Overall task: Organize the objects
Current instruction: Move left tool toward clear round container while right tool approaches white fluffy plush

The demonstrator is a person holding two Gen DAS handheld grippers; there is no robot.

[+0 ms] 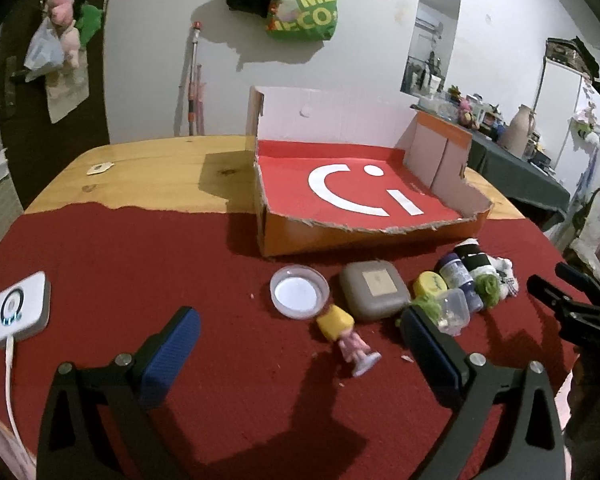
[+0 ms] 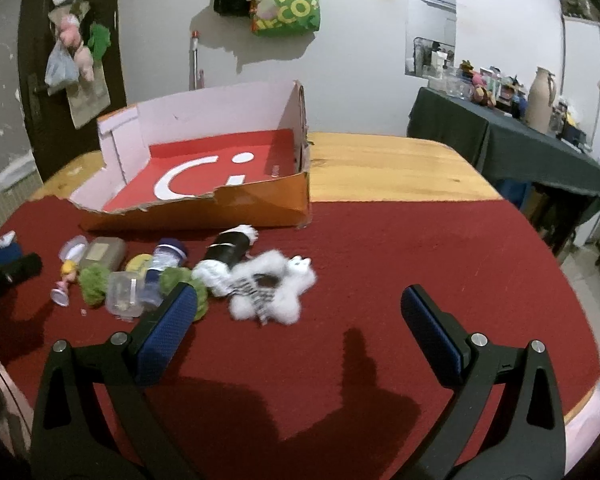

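Here, a torn cardboard box point(image 1: 364, 196) is sitting empty on the red cloth point(image 1: 140, 272), and just before it are lying a grey case point(image 1: 374, 294), a clear lid point(image 1: 299, 292) and a doll point(image 1: 346, 336). The left gripper point(image 1: 300, 334) and right gripper point(image 2: 298, 312) are hanging wide apart, holding nothing.

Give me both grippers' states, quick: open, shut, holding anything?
Left gripper: open, holding nothing, above the red cloth.
Right gripper: open, holding nothing.
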